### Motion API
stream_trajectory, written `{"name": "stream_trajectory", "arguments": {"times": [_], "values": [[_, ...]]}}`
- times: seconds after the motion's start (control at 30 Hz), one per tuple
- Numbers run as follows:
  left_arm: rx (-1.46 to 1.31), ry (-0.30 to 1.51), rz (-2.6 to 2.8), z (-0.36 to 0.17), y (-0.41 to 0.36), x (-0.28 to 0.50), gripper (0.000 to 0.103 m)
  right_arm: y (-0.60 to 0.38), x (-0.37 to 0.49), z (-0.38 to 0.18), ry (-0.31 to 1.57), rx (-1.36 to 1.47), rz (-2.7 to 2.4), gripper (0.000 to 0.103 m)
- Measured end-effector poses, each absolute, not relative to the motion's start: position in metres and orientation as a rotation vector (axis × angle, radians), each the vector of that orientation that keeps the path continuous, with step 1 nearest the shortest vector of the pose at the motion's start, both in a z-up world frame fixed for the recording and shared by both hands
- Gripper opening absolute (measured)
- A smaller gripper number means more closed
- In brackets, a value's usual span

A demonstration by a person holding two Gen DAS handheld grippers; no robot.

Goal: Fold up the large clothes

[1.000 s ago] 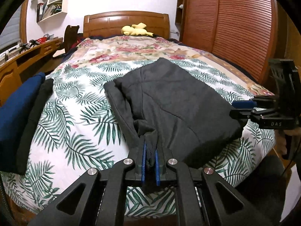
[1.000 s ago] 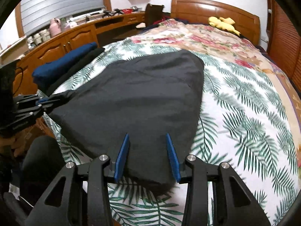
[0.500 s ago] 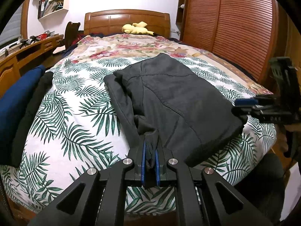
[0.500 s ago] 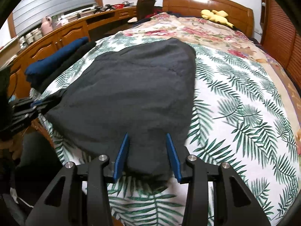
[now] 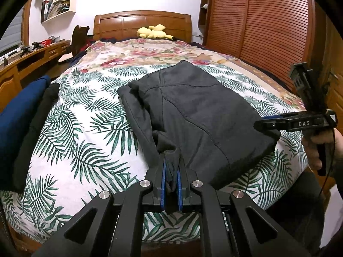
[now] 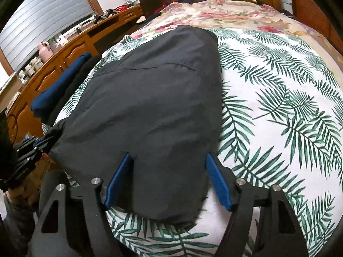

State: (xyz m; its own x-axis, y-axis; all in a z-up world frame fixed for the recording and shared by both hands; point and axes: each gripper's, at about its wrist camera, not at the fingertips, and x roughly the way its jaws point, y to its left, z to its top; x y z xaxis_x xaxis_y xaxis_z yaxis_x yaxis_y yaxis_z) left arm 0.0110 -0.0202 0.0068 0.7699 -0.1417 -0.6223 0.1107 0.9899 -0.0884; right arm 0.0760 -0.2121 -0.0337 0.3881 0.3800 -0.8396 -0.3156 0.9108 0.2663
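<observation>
Listing, as we find them: dark garment (image 5: 199, 109), folded, on the bed (image 5: 81, 141) near its foot. Left claw (image 5: 170, 175) pinches a bunched corner, anchoring it. Right claw (image 6: 169, 180) is opening, spread astride the opposite corner, probably releasing. Underlayers hidden; garment type unclear.

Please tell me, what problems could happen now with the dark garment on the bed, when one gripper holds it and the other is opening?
1. The left gripper pinches only a small bunch of the dark garment; a pull could undo the fold.
2. The right gripper is opening with the garment's near corner between its pads; that corner lies by the bed's edge and may slide off.
3. The folded blue and black clothes lie close and could be disturbed.
</observation>
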Motion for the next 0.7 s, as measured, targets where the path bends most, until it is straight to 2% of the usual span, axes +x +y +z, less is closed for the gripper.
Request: {"name": "stream_trajectory", "arguments": {"times": [0.27, 0.5, 0.6, 0.67, 0.7], "values": [[-0.085, 0.672, -0.088, 0.013, 0.007, 0.007, 0.008, -0.189, 0.04, -0.025, 1.115, 0.047, 0.476, 0.065], [-0.06, 0.702, -0.077, 0.014, 0.009, 0.0, 0.012, -0.19, 0.036, -0.004, 1.044, 0.012, 0.463, 0.065], [-0.067, 0.719, -0.09, 0.016, 0.012, -0.004, 0.02, -0.197, 0.058, 0.011, 1.003, -0.019, 0.455, 0.065], [-0.074, 0.738, -0.101, 0.016, 0.014, -0.004, 0.036, -0.199, 0.081, 0.016, 0.981, -0.053, 0.441, 0.065], [-0.071, 0.742, -0.099, 0.017, 0.016, -0.006, 0.04, -0.198, 0.089, 0.016, 0.974, -0.064, 0.438, 0.065]]}}
